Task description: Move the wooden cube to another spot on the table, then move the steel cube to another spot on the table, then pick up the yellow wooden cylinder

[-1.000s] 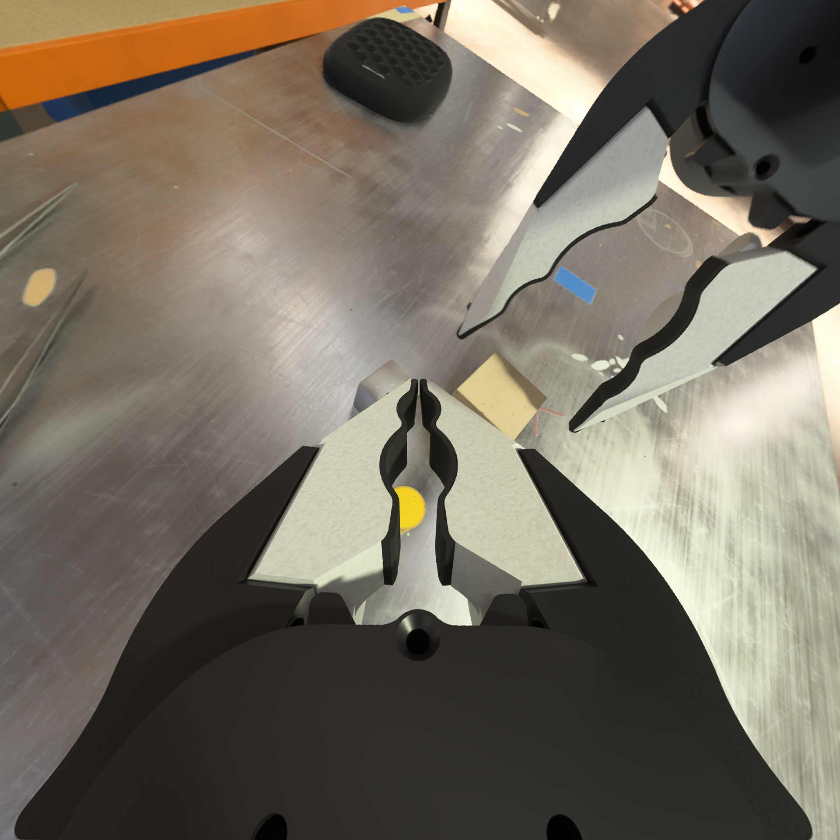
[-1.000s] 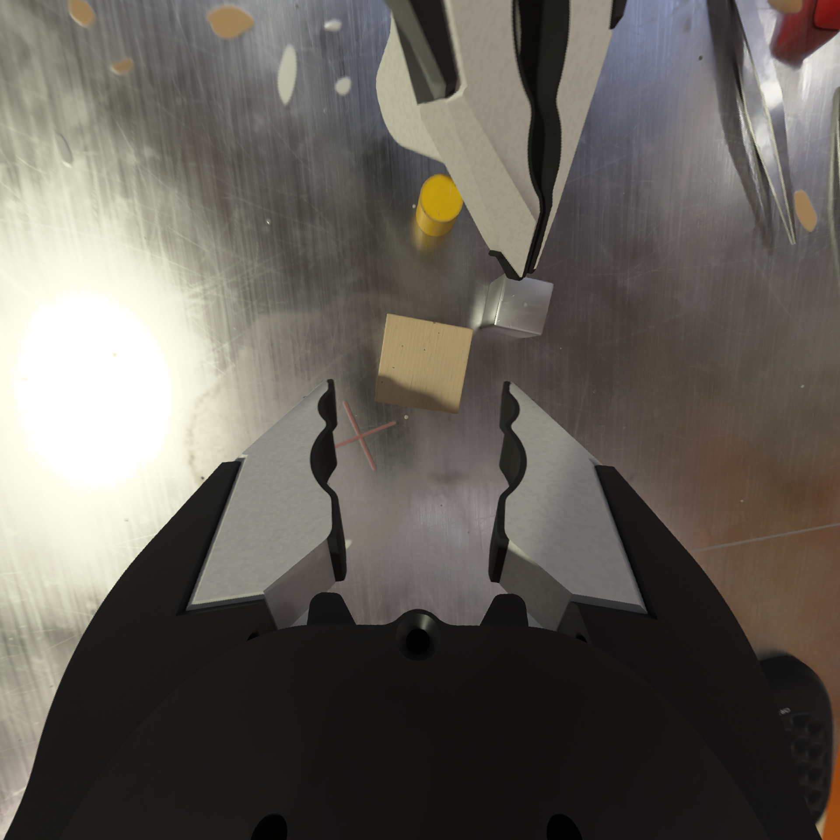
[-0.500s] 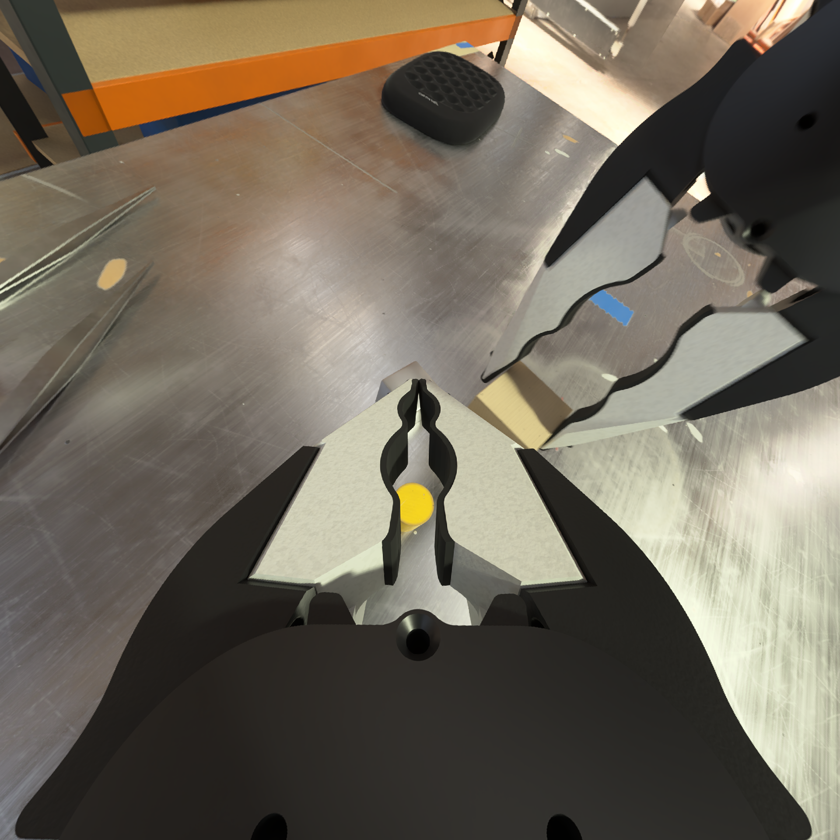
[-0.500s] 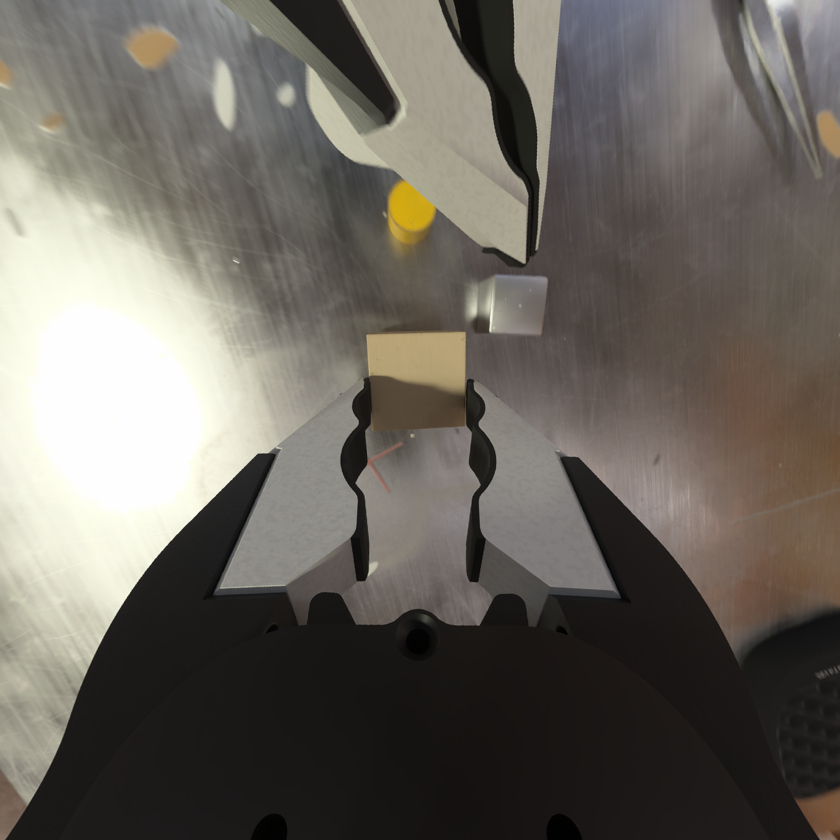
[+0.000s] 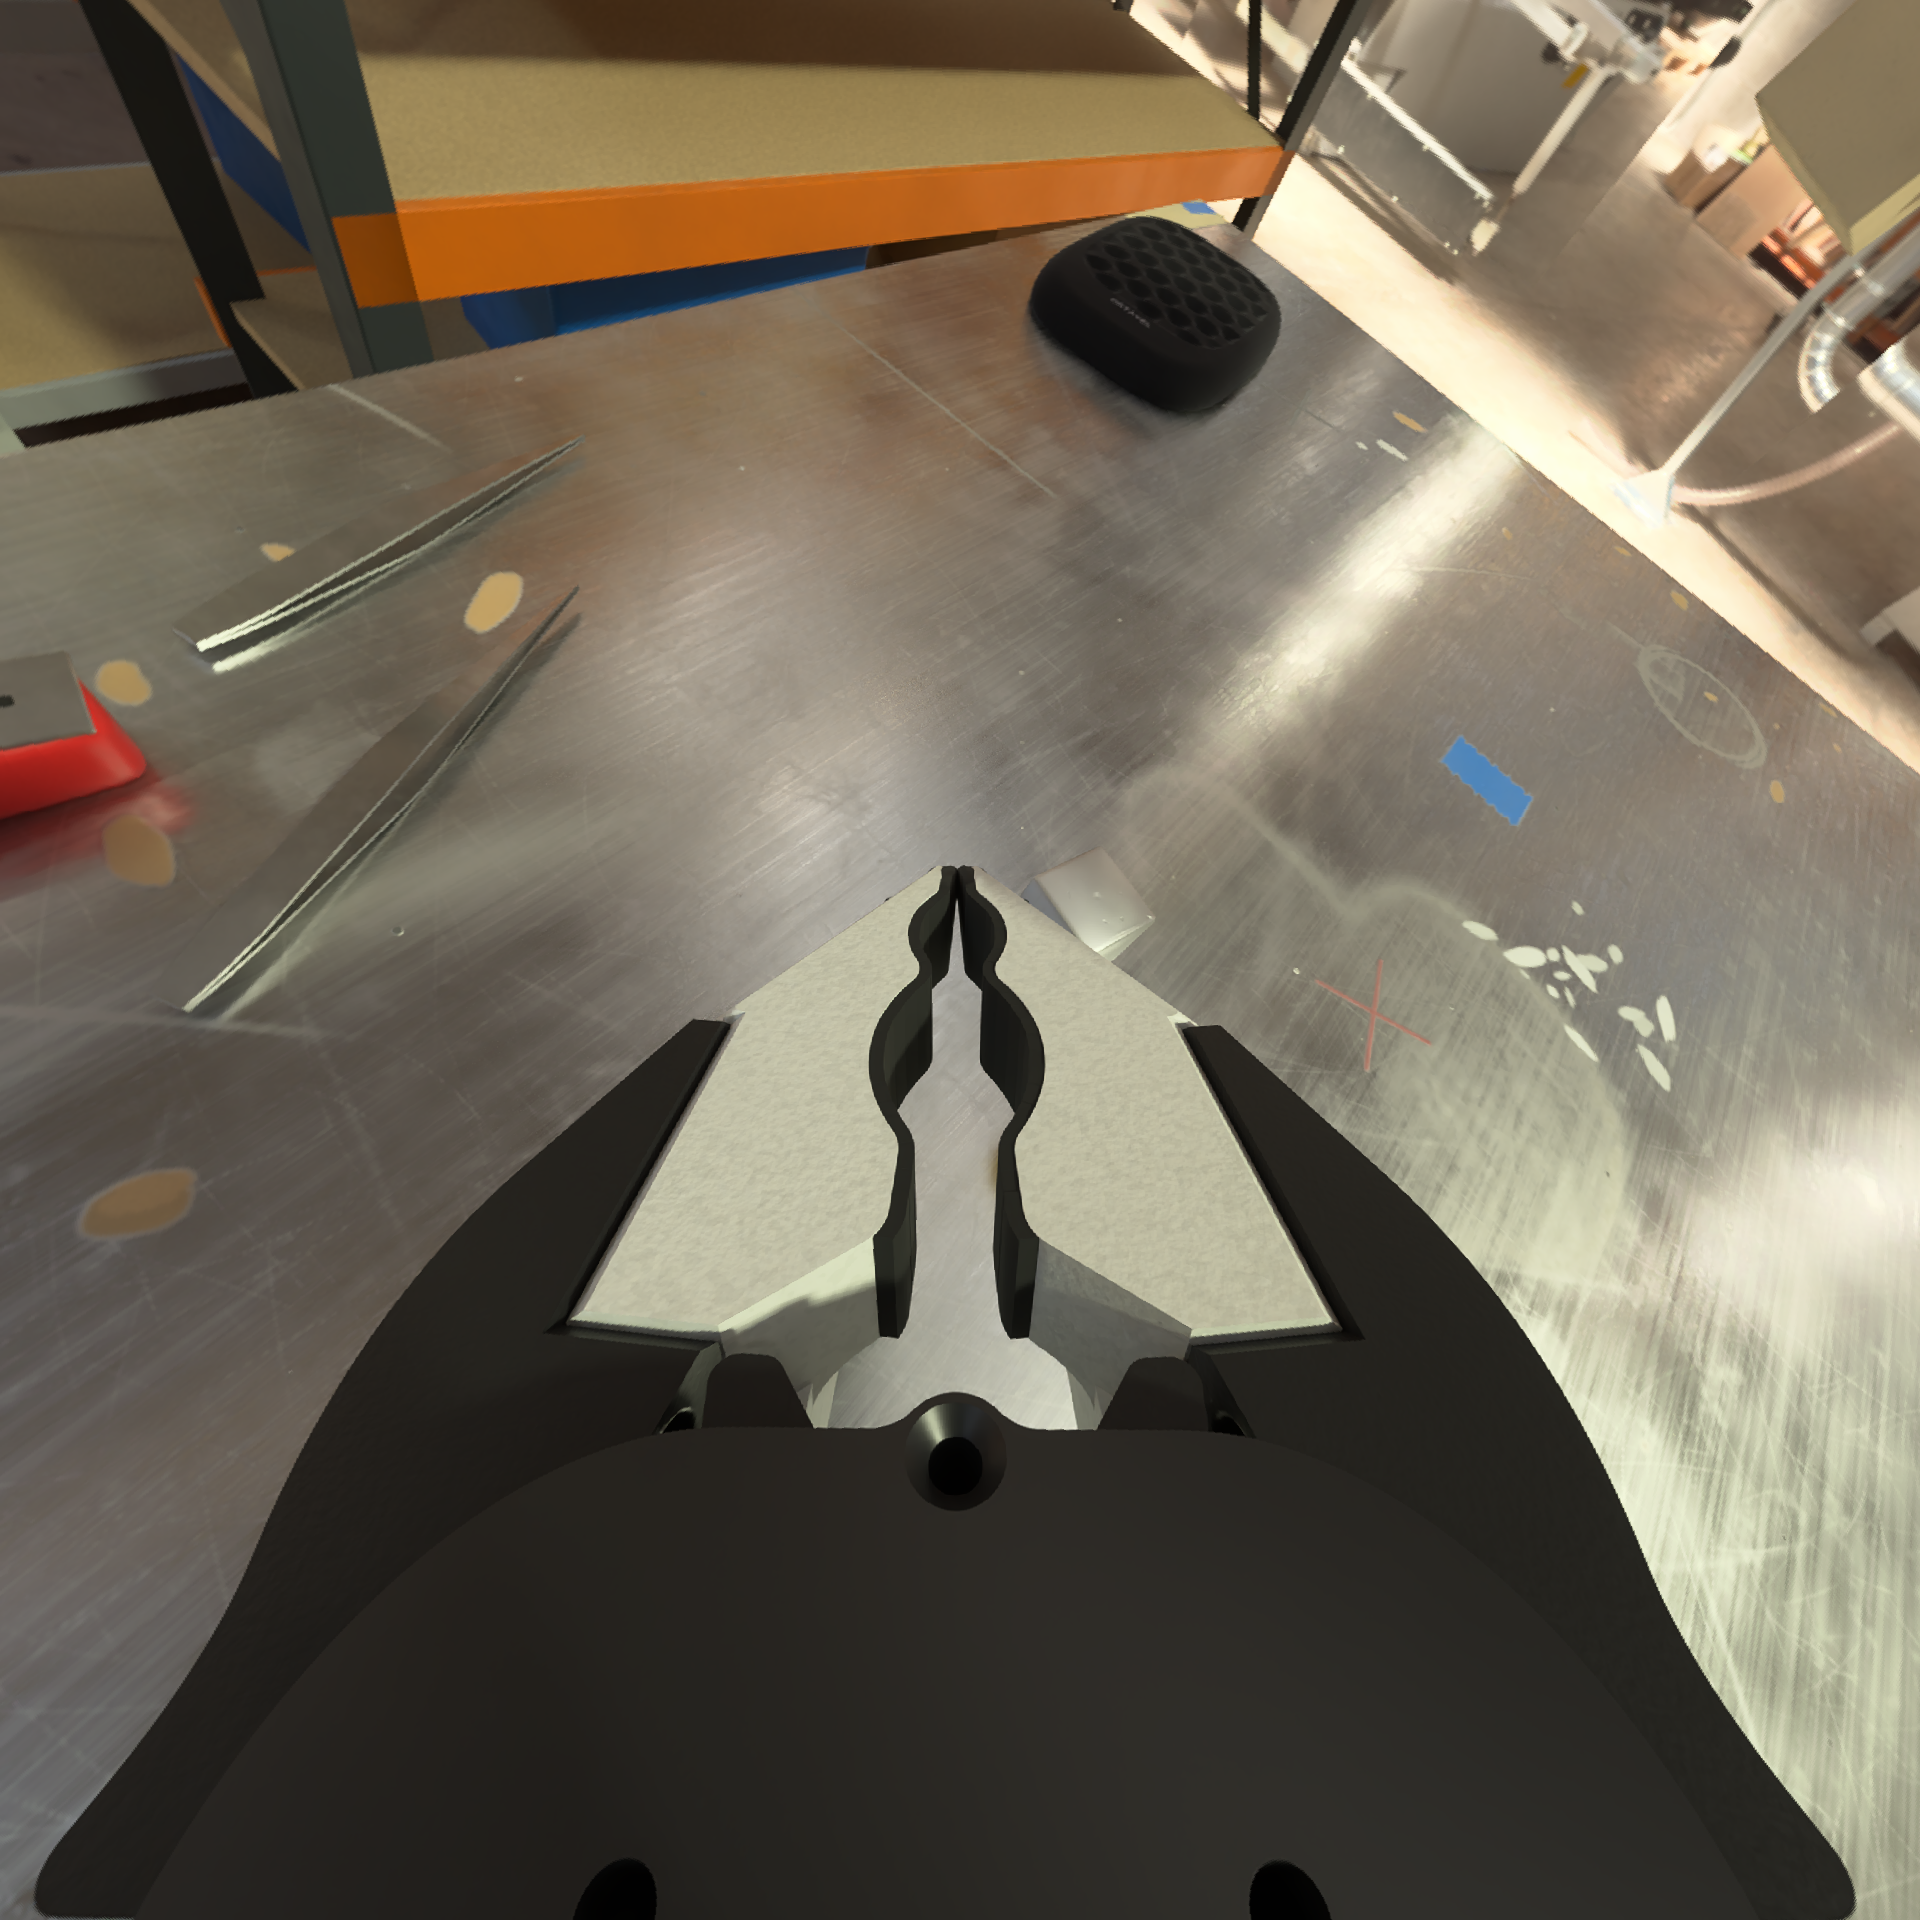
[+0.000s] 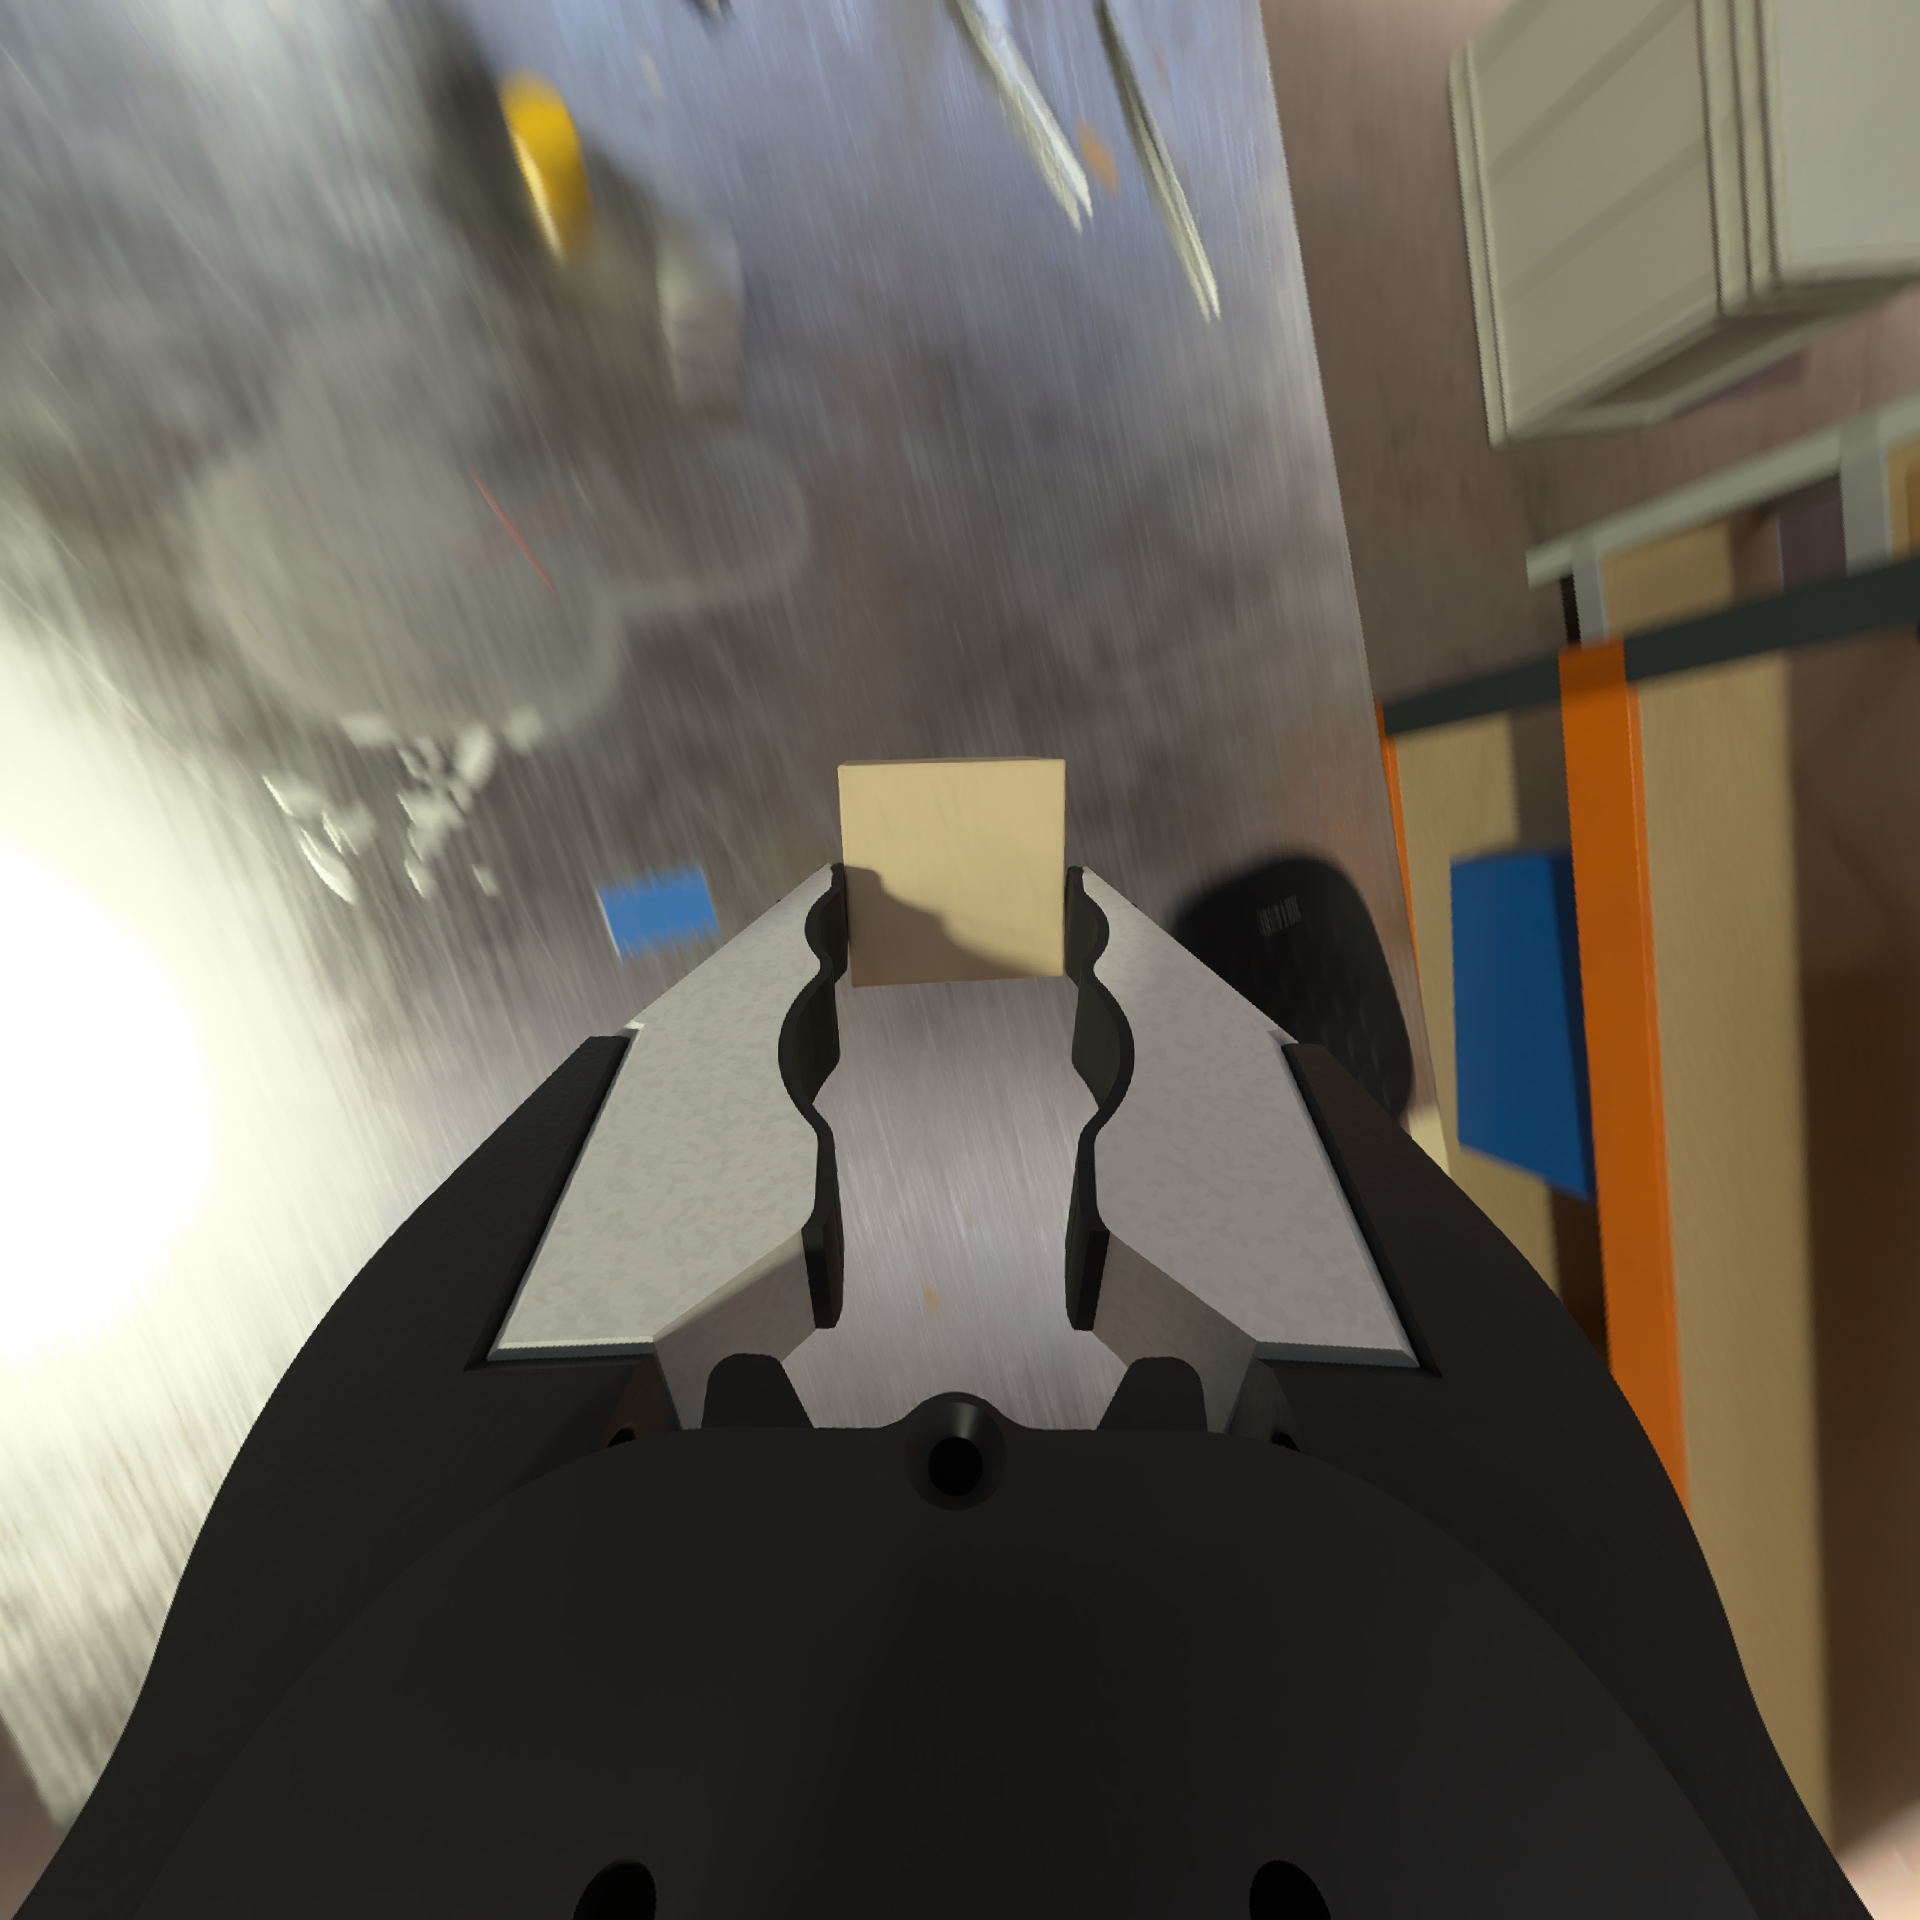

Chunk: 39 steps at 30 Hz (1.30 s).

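Note:
My right gripper (image 6: pixel 954 878) is shut on the tan wooden cube (image 6: pixel 951 821) and holds it at its fingertips above the metal table (image 6: pixel 987 468). The view is blurred by motion. The yellow cylinder (image 6: pixel 540 166) and the steel cube (image 6: pixel 696 291) stand far off at the upper left. My left gripper (image 5: pixel 954 878) is shut and empty above the table (image 5: pixel 831 644). The steel cube (image 5: pixel 1096 906) peeks out just right of its tips. The cylinder and the wooden cube do not show in the left wrist view.
A black speaker (image 5: pixel 1153 312) lies at the far table edge and also shows in the right wrist view (image 6: pixel 1299 966). Metal tweezers (image 5: pixel 395 790) and a red object (image 5: pixel 62 758) lie at the left. Blue tape (image 5: pixel 1486 779) and a red cross mark (image 5: pixel 1371 1023) are at the right. Orange shelving (image 5: pixel 831 208) stands behind.
My right gripper closed on the wooden cube, lifted it and swung away, leaving the left wrist view. The left gripper drew back; the cylinder no longer shows between its fingers.

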{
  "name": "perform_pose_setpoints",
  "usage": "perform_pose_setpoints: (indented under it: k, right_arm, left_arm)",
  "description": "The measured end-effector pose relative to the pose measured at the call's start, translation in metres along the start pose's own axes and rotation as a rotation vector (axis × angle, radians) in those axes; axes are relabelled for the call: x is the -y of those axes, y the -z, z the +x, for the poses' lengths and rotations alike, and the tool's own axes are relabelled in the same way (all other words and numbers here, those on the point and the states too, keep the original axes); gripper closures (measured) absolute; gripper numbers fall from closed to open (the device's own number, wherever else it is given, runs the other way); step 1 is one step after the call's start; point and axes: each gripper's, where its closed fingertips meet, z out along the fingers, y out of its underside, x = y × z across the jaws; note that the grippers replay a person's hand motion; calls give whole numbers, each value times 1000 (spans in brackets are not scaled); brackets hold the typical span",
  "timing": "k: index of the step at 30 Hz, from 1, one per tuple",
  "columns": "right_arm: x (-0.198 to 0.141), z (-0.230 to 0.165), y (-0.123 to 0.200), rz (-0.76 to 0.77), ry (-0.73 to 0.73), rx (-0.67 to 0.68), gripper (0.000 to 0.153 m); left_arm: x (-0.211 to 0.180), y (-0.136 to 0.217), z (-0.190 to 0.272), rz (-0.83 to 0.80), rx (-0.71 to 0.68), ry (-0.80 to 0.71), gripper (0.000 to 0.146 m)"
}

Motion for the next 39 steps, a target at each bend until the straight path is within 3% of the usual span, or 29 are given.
perform_pose_setpoints:
  k: [3,8,12,17,19,22,25,27,29,31,35,39]
  right_arm:
    - [-64,13,4,-107,1,26,111]
    - [-129,-14,-52,-307,82,200,111]
    - [-150,-25,-83,-370,157,261,111]
    - [-162,-18,-86,-423,166,253,110]
    - [-157,-16,-75,-412,135,250,79]
    - [-123,-10,-40,-343,58,187,83]
    - [-34,-17,-10,-88,3,126,87]
    - [33,-38,-14,67,1,136,88]
    - [79,-65,-45,97,-24,190,88]
    - [104,-87,-90,49,-42,243,87]
    - [110,-96,-171,-98,-42,191,87]
    - [110,-91,-205,-152,-25,149,93]
  left_arm:
    - [-2,-1,-3,1,11,28,146]
    - [-3,1,-10,17,45,66,146]
    - [-4,5,-18,39,60,106,146]
    - [-4,6,-18,45,65,107,146]
    - [-3,6,-18,46,64,107,146]
    - [-3,6,-18,49,67,111,146]
    - [-3,5,-18,54,76,115,146]
    - [-2,5,-18,54,81,115,146]
    - [-2,5,-17,55,86,115,146]
    - [-1,6,-18,62,93,115,146]
    - [-2,8,-20,71,105,126,146]
    - [-2,8,-21,73,100,137,146]
